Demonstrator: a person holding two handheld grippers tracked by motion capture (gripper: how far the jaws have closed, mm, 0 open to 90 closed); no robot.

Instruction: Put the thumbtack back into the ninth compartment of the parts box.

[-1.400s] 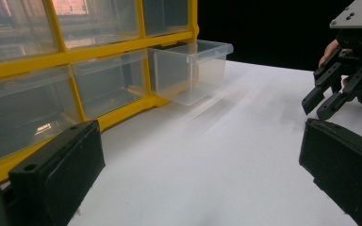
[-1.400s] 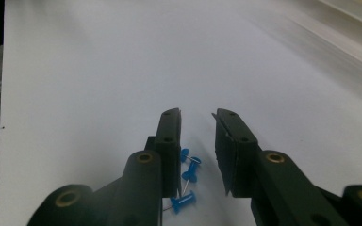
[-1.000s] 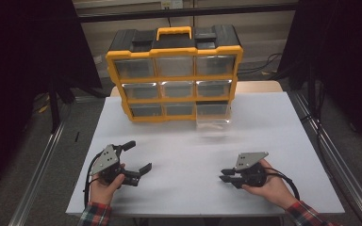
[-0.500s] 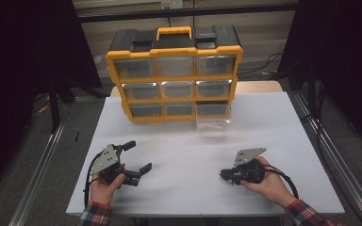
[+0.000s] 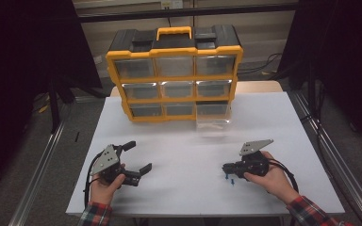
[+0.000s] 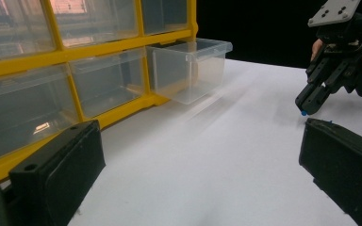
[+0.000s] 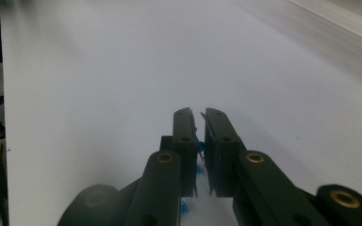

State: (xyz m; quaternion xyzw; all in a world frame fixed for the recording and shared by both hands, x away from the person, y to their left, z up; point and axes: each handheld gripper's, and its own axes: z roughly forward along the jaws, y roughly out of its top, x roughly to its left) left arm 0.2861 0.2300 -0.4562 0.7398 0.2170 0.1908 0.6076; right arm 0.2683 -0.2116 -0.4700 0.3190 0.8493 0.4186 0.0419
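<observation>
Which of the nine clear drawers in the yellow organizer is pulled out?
The bottom right drawer is the one. It sticks out of the yellow organizer over the white table, while the other eight sit flush in their slots.

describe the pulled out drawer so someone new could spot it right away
Find the yellow and black organizer at the table's far edge. Its bottom row ends at the right with a clear plastic drawer. Unlike its neighbours, it juts forward over the white tabletop.
</observation>
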